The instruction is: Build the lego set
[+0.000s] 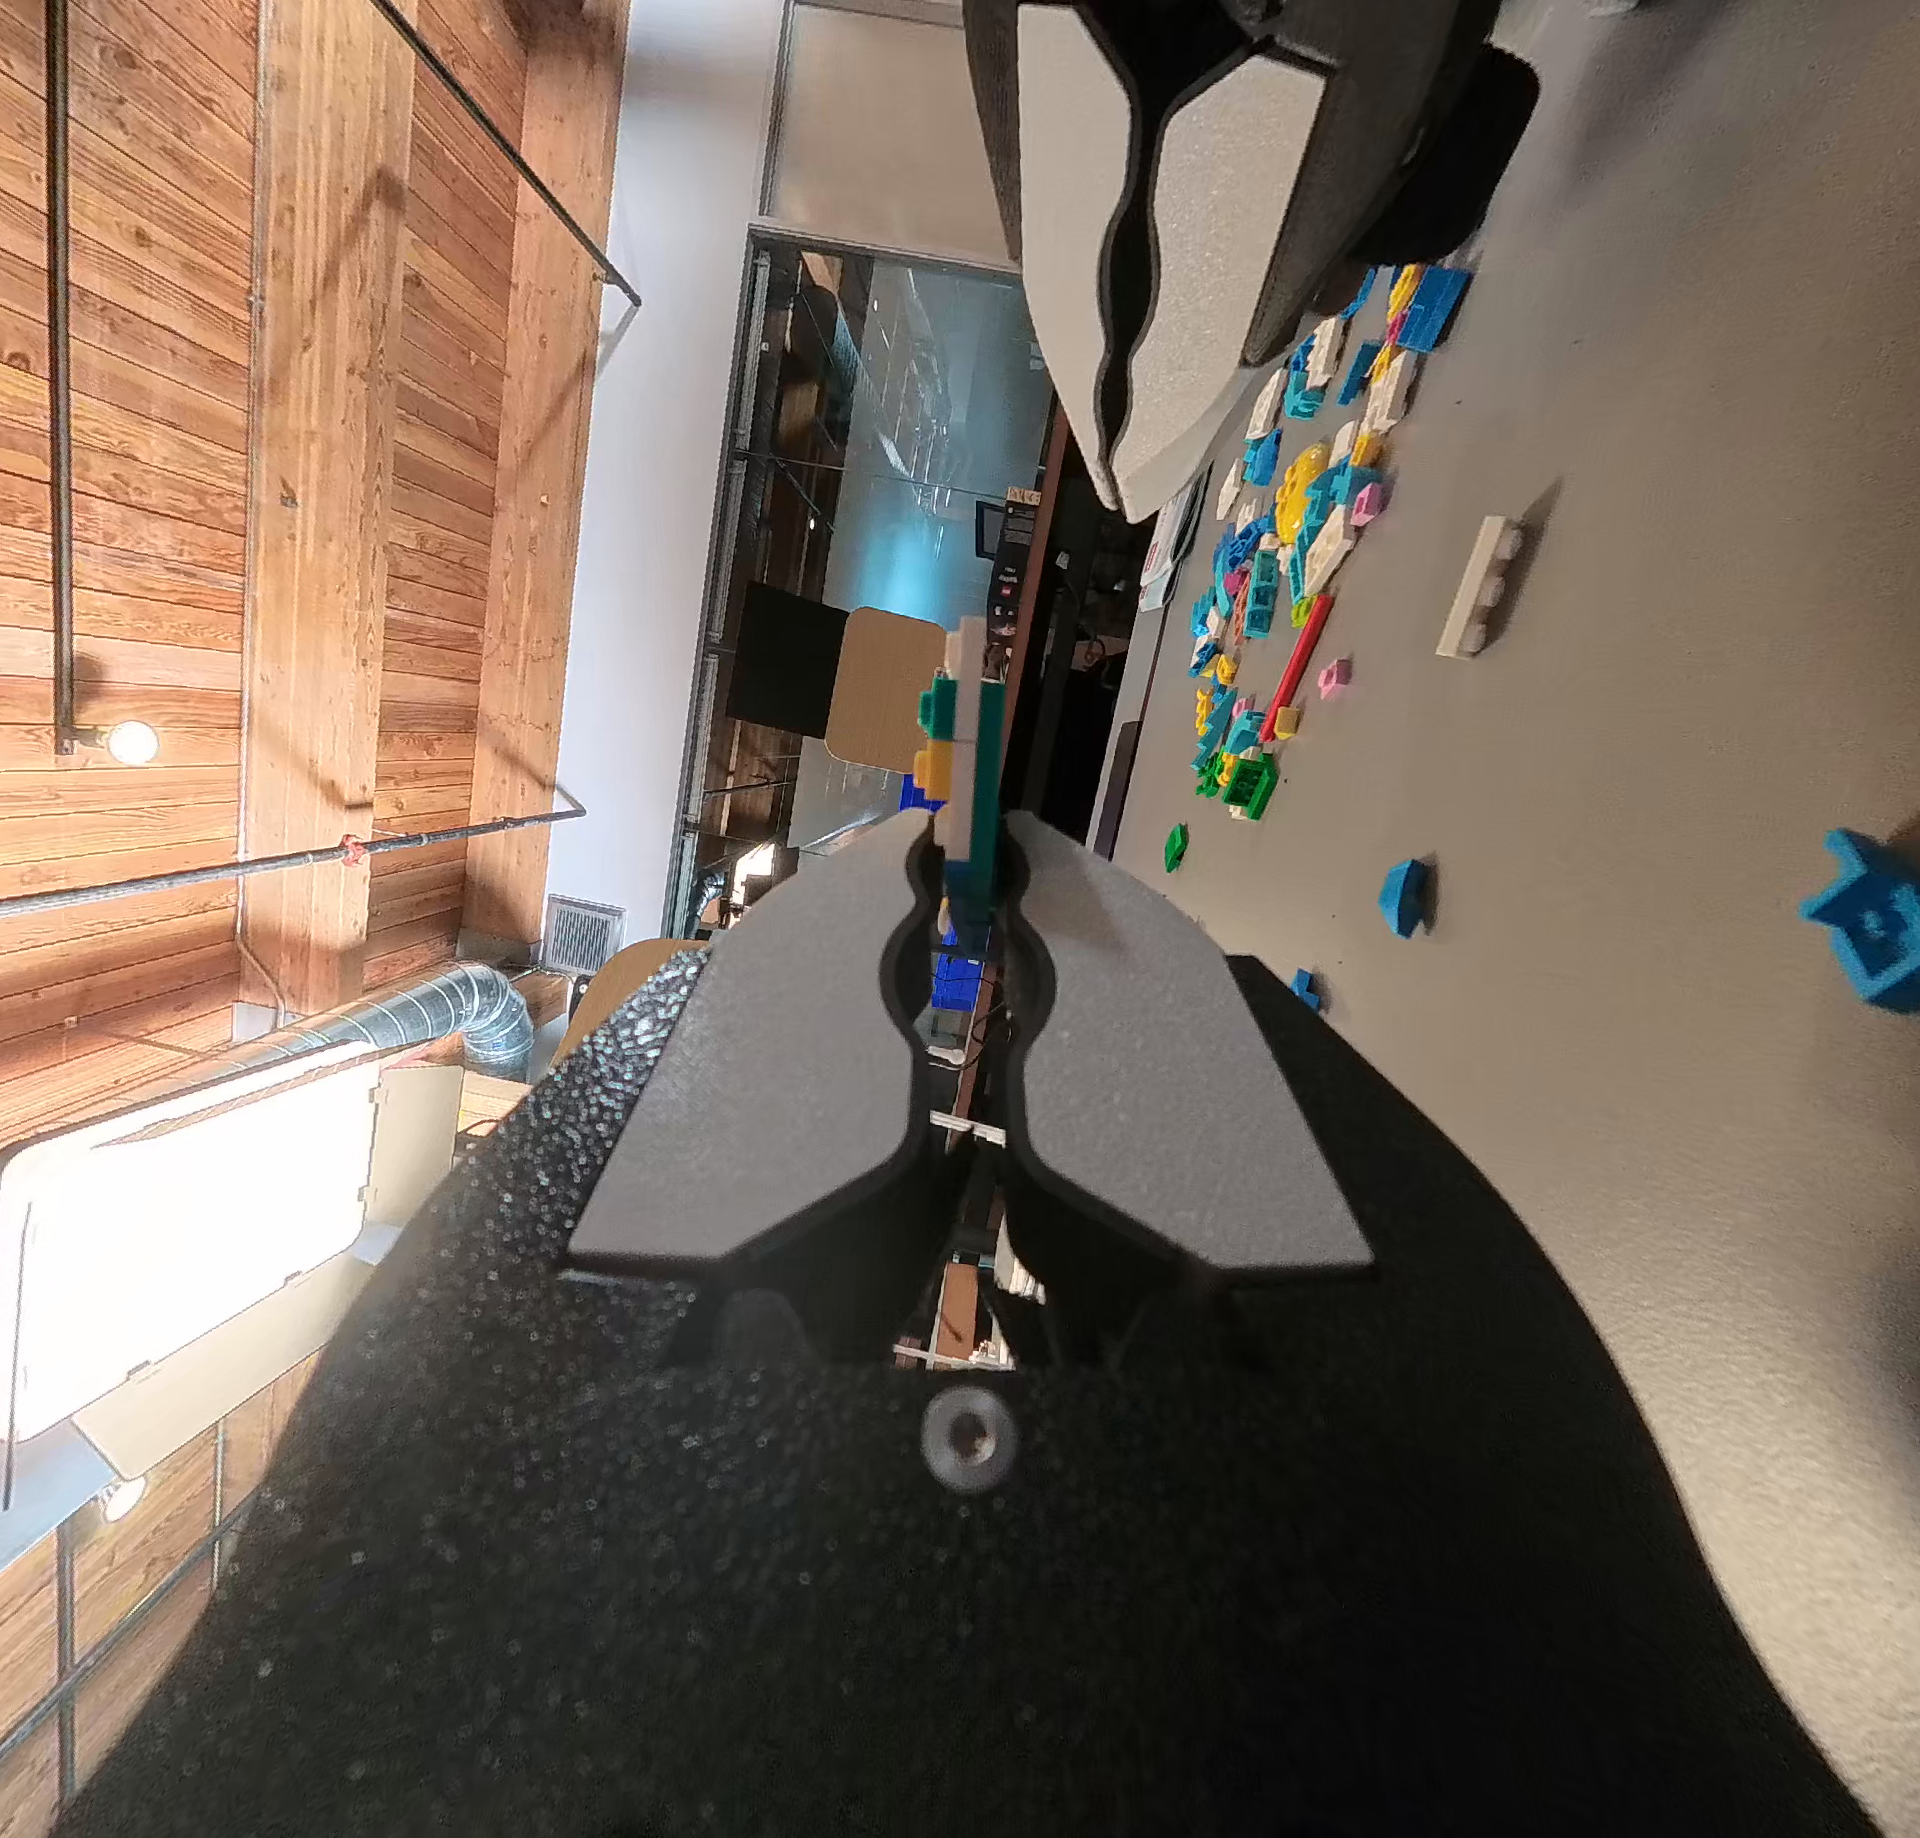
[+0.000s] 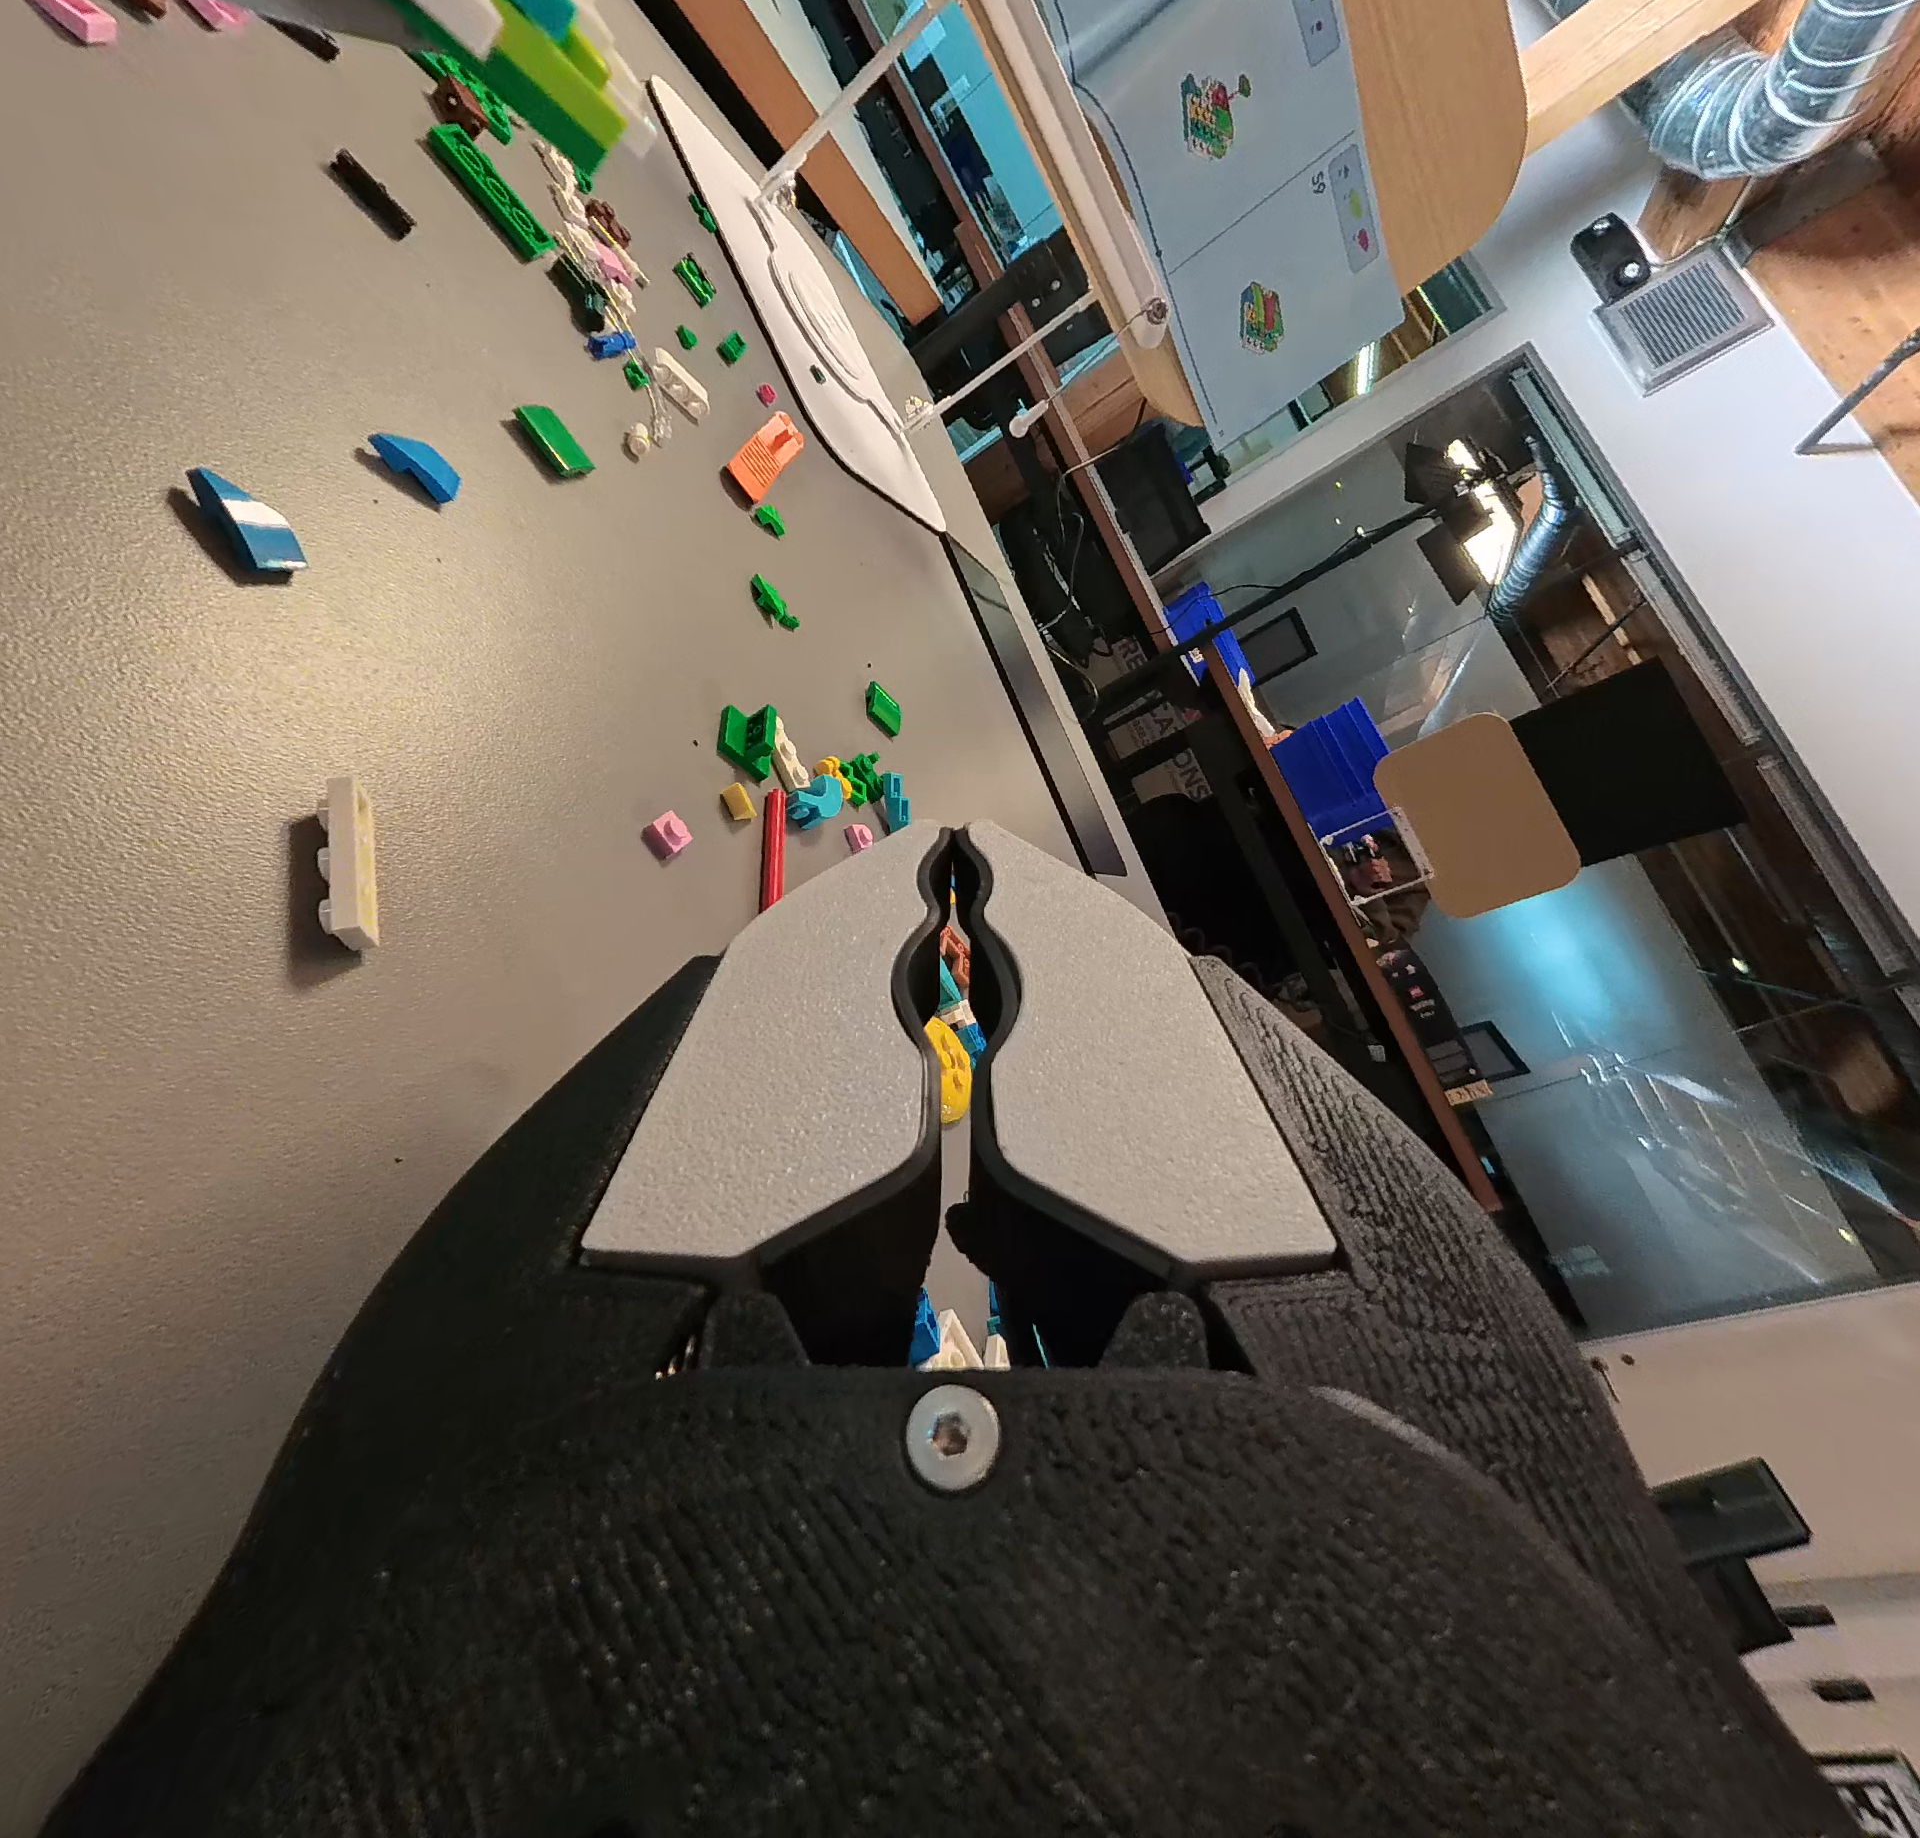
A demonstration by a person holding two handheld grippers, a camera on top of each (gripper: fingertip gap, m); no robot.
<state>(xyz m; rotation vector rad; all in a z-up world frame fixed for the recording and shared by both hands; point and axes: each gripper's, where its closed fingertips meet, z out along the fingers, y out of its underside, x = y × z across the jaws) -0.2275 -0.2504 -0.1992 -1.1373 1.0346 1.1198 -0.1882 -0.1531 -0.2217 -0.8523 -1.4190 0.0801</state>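
My left gripper (image 1: 971,843) is shut on a small lego assembly (image 1: 961,739) of teal, white and yellow bricks, held in the air beside the grey table (image 1: 1662,957). The assembly also shows in the right wrist view (image 2: 499,12) at the top left, with lime green layers. My right gripper (image 2: 951,838) is shut with its tips touching and nothing between them; it hangs over a heap of loose bricks (image 1: 1288,562). It shows in the left wrist view (image 1: 1117,479) above that heap. A white plate (image 2: 348,863) lies alone on the table.
Blue curved pieces (image 2: 244,531), green pieces (image 2: 748,739), a red bar (image 2: 772,853) and an orange brick separator (image 2: 764,455) lie scattered. An instruction booklet (image 2: 1247,178) stands on a white stand (image 2: 821,302) at the table's far edge. Pink bricks (image 2: 62,1) lie far left. The gap from one gripper's tips to the other's is roughly 11 centimetres. The white plate (image 2: 348,863) lies around 9 centimetres away from my right fingertips.
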